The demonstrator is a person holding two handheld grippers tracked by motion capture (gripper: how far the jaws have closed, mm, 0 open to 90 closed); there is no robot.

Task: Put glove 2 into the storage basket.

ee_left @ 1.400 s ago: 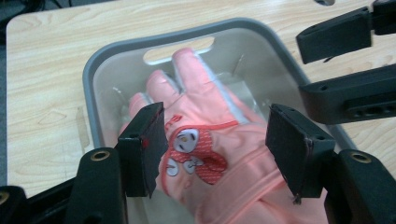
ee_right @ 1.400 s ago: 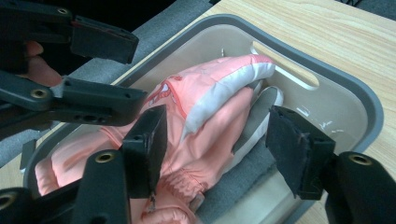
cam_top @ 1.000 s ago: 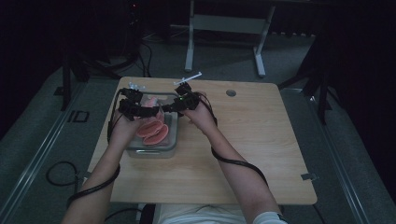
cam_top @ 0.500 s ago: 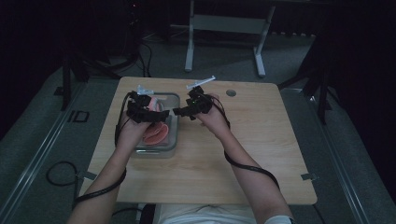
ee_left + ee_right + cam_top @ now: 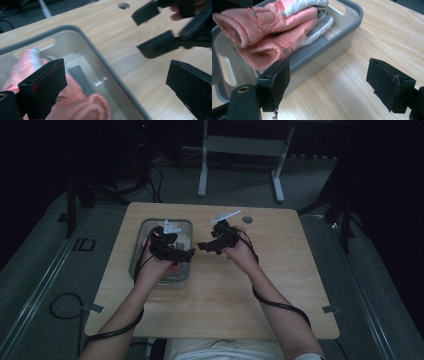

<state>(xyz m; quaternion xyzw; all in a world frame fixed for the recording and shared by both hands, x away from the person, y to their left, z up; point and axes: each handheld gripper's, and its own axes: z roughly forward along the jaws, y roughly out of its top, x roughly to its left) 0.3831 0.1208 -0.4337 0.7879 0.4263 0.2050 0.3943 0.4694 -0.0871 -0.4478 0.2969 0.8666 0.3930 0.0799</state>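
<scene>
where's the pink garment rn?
The pink garment lies folded inside the grey bin on the left half of the table in the high view, with the left hand-held gripper above the bin's right edge.

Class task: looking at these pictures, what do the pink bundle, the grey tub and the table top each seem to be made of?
Pink bundle: soft knitted or fleecy cloth, matte, with ribbed cuffs and folds.
Grey tub: probably moulded plastic, smooth, with a rounded rim and a slight sheen.
Table top: light wood or wood-look laminate; the grain lines show, but which one is unclear.
</scene>
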